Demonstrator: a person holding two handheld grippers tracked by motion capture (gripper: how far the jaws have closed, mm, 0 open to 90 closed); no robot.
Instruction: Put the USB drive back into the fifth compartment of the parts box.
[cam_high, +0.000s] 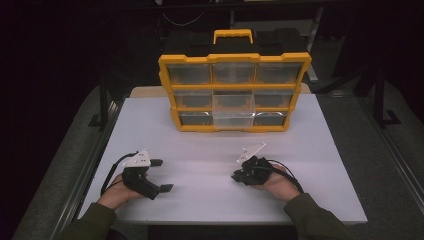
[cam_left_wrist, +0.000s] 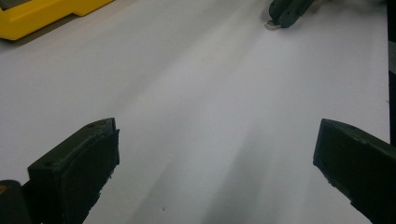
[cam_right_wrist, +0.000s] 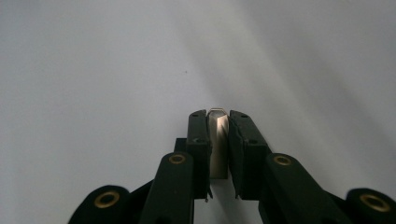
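One yellow organiser (cam_high: 234, 92) with a yellow handle stands upright at the 12 o'clock edge of a white table (cam_high: 210, 200), holding nine clear drawers in three rows of three. The bottom-centre drawer (cam_high: 233, 119) looks pulled forward from the others; what the drawers hold cannot be told.

Two hand-held grippers rest low over the table's near half, well apart. The left gripper (cam_high: 162, 175), at 8 o'clock, has its jaws spread wide with nothing between them; its own view shows bare table between the two black jaws, a yellow corner of the organiser at 11 o'clock and the other gripper's tip at 1 o'clock.

The right gripper (cam_high: 235, 176), at 5 o'clock, has its jaws clamped on one small, flat metal piece (cam_right_wrist: 217, 135), seen upright between the pads in the right gripper view, just above the table.
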